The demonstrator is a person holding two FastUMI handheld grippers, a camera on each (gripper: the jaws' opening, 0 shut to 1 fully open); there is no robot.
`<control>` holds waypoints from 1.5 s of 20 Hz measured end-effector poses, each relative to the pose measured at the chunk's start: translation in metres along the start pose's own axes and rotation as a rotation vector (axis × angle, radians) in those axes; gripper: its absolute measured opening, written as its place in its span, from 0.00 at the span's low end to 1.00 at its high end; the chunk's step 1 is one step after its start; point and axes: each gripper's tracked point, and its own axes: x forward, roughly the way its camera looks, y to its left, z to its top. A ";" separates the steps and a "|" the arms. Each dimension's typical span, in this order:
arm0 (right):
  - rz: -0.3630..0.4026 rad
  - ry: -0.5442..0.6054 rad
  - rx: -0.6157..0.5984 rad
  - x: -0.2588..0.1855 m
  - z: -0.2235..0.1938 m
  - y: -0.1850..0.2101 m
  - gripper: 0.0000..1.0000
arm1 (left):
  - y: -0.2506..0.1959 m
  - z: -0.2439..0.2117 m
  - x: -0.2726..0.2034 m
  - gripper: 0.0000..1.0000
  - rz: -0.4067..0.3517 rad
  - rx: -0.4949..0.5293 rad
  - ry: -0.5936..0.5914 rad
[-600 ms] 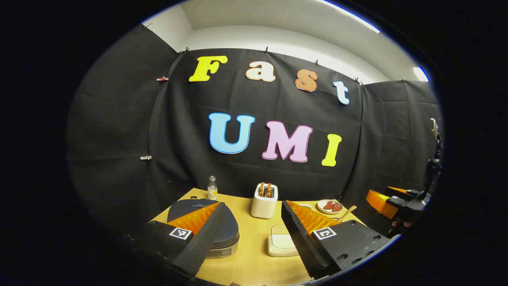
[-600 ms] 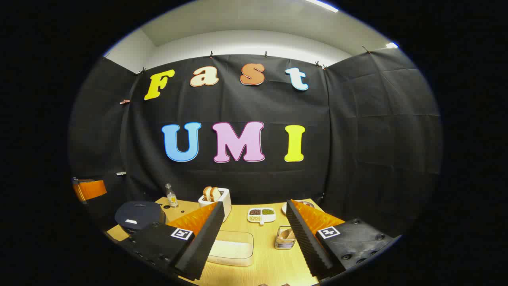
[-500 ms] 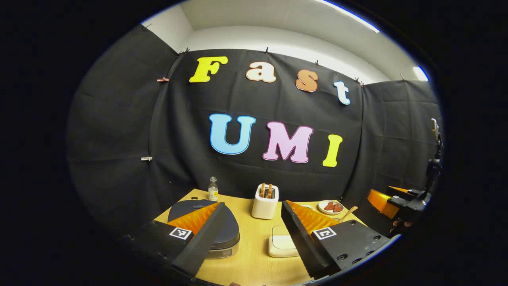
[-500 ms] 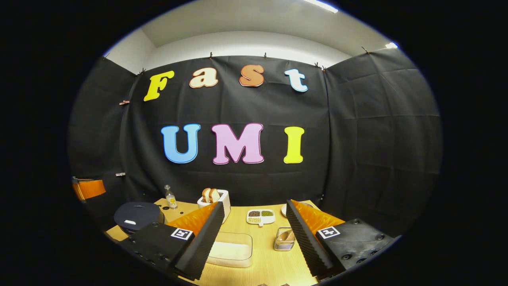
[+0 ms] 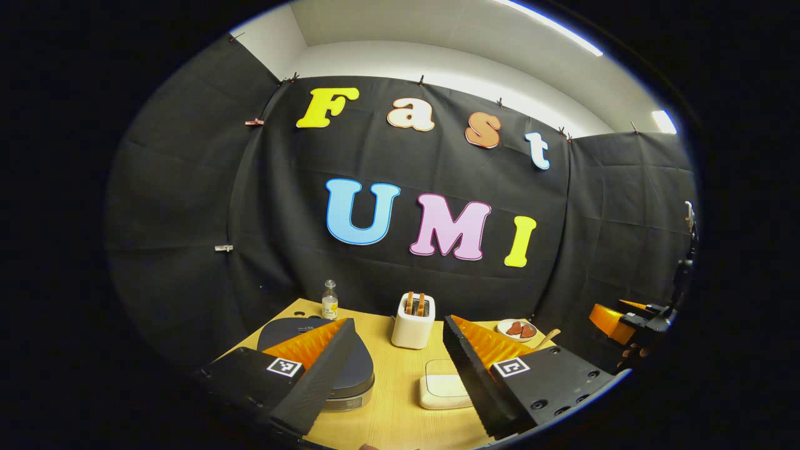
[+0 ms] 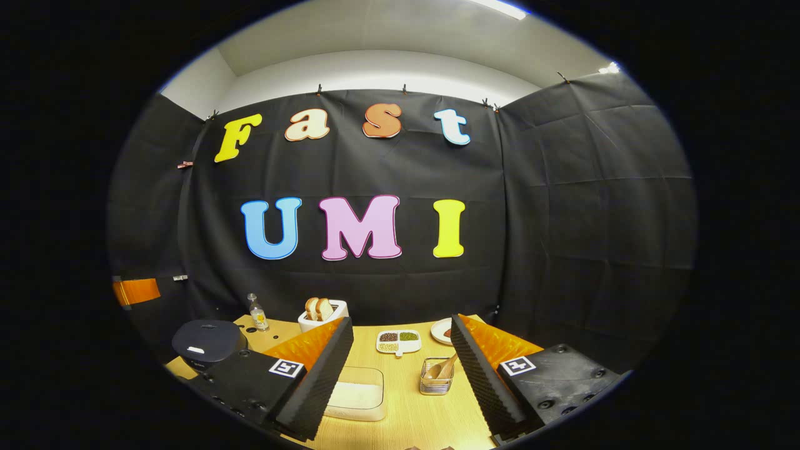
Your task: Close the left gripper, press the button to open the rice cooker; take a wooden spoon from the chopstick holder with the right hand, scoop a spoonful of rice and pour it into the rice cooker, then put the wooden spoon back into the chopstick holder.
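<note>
The rice cooker (image 5: 284,326), dark-lidded and closed, sits at the table's left; my left gripper's near finger hides part of it. My left gripper (image 5: 396,325) hangs open and empty above the table's front edge. A lidded box of white rice (image 5: 439,390) lies between its fingers. In the right gripper view the rice cooker (image 6: 209,340) is far left, the rice box (image 6: 356,399) is in front, and a wire chopstick holder (image 6: 435,382) holds the wooden spoon (image 6: 445,366). My right gripper (image 6: 400,320) is open and empty, short of the holder.
A white toaster (image 5: 412,324) with bread, a small bottle (image 5: 329,301) and a plate of red pieces (image 5: 517,328) stand at the back of the wooden table (image 5: 394,406). A divided dish of grains (image 6: 398,342) lies behind the holder. The other gripper (image 5: 615,319) shows far right.
Both cameras drifted slightly; in the right gripper view the table items slid left and the spoon in the holder came clear of the finger. Both grippers stayed open.
</note>
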 end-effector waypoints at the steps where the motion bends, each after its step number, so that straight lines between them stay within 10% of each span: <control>1: -0.002 0.000 -0.002 0.001 0.000 -0.002 0.98 | 0.001 0.000 0.001 0.95 0.001 0.005 0.004; 24: -0.005 0.036 -0.004 0.029 -0.014 -0.007 0.98 | 0.022 -0.019 0.035 0.92 0.040 0.000 0.097; 30: 0.000 0.054 -0.005 0.037 -0.024 -0.007 0.96 | 0.047 -0.034 0.047 0.59 0.056 0.000 0.194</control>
